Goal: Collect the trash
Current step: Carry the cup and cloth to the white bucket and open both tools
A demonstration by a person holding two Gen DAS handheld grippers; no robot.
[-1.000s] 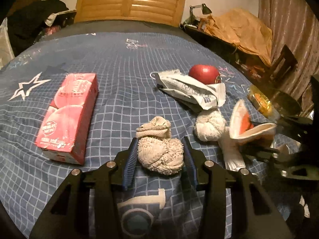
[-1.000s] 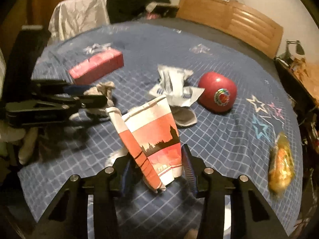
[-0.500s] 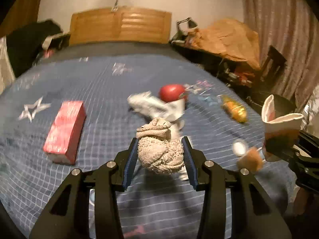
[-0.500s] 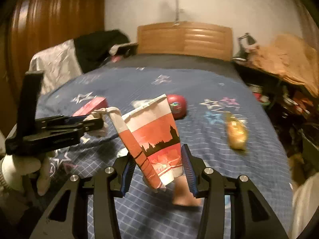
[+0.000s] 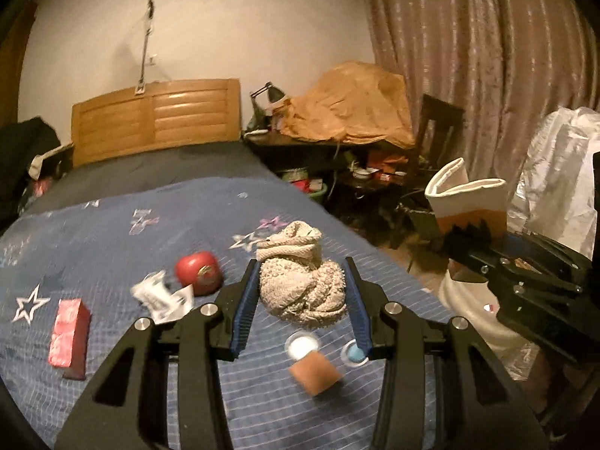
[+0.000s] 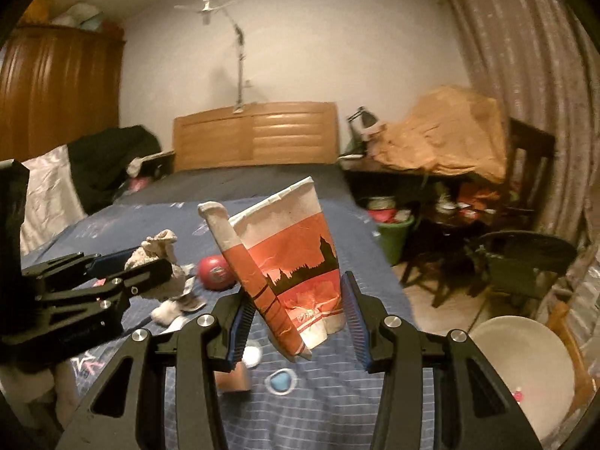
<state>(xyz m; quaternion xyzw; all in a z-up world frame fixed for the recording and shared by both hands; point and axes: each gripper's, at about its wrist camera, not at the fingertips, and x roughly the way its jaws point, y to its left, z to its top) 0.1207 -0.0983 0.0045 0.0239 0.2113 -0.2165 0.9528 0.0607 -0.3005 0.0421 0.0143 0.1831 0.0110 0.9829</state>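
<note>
My left gripper (image 5: 302, 302) is shut on a beige crumpled cloth ball (image 5: 300, 285), held in the air above the blue bed (image 5: 112, 232). In the right wrist view my right gripper (image 6: 296, 318) is shut on a crushed orange and white paper cup (image 6: 288, 262). That cup (image 5: 467, 198) and the right gripper (image 5: 525, 273) show at the right of the left wrist view. The left gripper (image 6: 123, 273) with the cloth ball (image 6: 157, 251) shows at the left of the right wrist view. A crumpled white wrapper (image 5: 161, 296) lies on the bed.
On the bed lie a red apple (image 5: 198, 273), a red carton (image 5: 67, 332) and a small brown box (image 5: 315, 371) by two round lids. A white bin (image 6: 525, 371) stands on the floor at the right. A cluttered desk (image 6: 431, 172) and chair (image 6: 521, 262) flank the bed.
Both grippers rose from the bed surface and swung right with their loads. The view now takes in the wall, the curtain and the white bin.
</note>
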